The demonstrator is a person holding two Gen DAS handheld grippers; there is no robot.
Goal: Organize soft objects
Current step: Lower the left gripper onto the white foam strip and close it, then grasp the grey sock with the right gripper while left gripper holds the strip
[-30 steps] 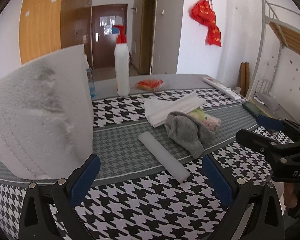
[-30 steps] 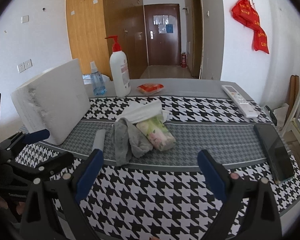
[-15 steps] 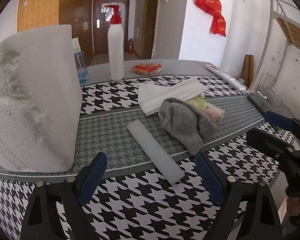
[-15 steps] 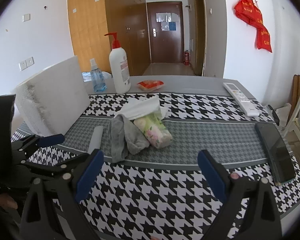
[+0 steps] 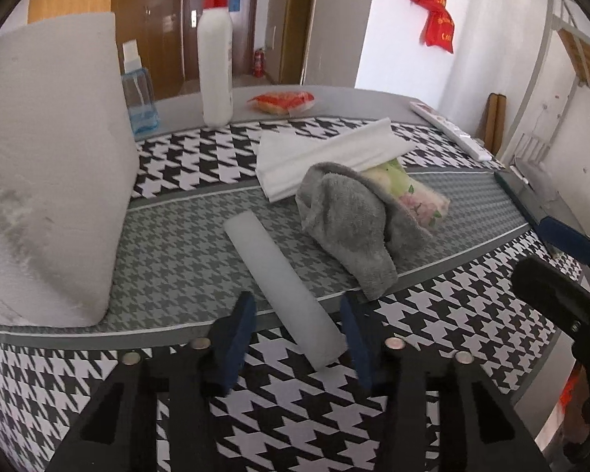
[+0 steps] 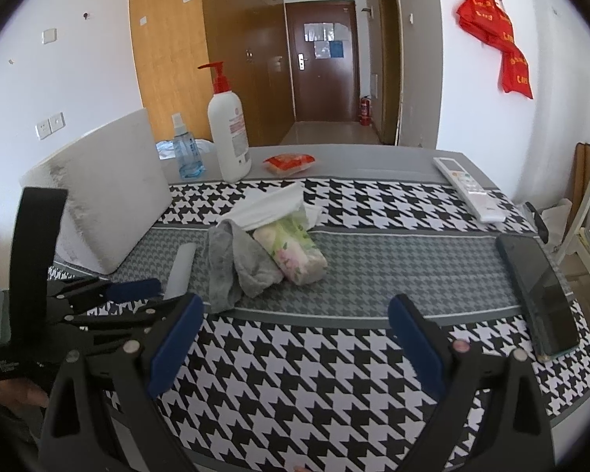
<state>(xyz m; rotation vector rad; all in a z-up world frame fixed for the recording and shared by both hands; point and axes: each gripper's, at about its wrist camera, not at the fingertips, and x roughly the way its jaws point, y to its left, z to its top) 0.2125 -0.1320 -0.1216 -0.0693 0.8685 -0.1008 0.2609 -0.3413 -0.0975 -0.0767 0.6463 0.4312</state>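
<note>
A white foam stick (image 5: 279, 283) lies slanted on the houndstooth tablecloth (image 5: 177, 244). Its near end sits between the jaws of my left gripper (image 5: 297, 334). The jaws are closing, and a gap still shows beside the left pad. A crumpled grey cloth (image 5: 350, 220) drapes over a floral tissue pack (image 5: 413, 196), with a white folded cloth (image 5: 326, 153) behind them. In the right wrist view my right gripper (image 6: 295, 338) is open over bare tablecloth, short of the grey cloth (image 6: 236, 263). The left gripper (image 6: 153, 295) shows there at the stick (image 6: 181, 271).
A big white foam block (image 5: 47, 165) leans at the left. At the back stand a pump bottle (image 6: 228, 133), a blue spray bottle (image 6: 185, 153) and an orange packet (image 6: 291, 163). A remote (image 6: 468, 188) and a dark phone (image 6: 539, 291) lie at the right.
My left gripper has moved forward and down to the foam stick, and its jaws have narrowed around the stick's near end. The right gripper has stayed put.
</note>
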